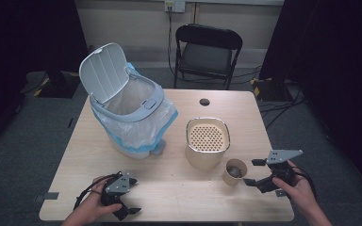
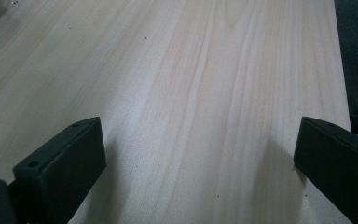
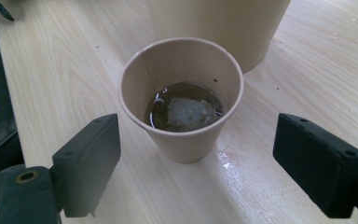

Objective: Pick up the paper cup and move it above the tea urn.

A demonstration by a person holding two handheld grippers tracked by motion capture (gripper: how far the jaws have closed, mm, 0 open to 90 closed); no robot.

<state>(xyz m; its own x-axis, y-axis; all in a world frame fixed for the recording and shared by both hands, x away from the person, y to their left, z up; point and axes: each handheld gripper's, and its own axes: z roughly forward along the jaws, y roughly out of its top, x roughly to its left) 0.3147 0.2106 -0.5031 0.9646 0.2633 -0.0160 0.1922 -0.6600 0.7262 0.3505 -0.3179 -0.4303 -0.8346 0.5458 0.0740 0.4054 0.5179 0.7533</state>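
reaching from 3 o'clock, your right gripper (image 3: 196,158) has its jaws wide apart with nothing in them, lined up to hug the paper cup (image 3: 182,100). it stands upright by the strainer pot (image 1: 207,141) so the brown drink stays in. your left gripper (image 2: 200,163) rests spread wide too.

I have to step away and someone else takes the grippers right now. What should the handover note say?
Right gripper: open, jaws either side of the paper cup but not touching it.
Left gripper: open, holds nothing, low over bare table at the near left.
Cup: upright at the near right, dark liquid with a soggy lump in it, next to the beige strainer pot.
Bin: far left, lid up, bag fitted.
Done: right gripper lined up on the cup.
Left: probably close on the cup, lift it without spilling and empty it, likely into the strainer pot or the bin.
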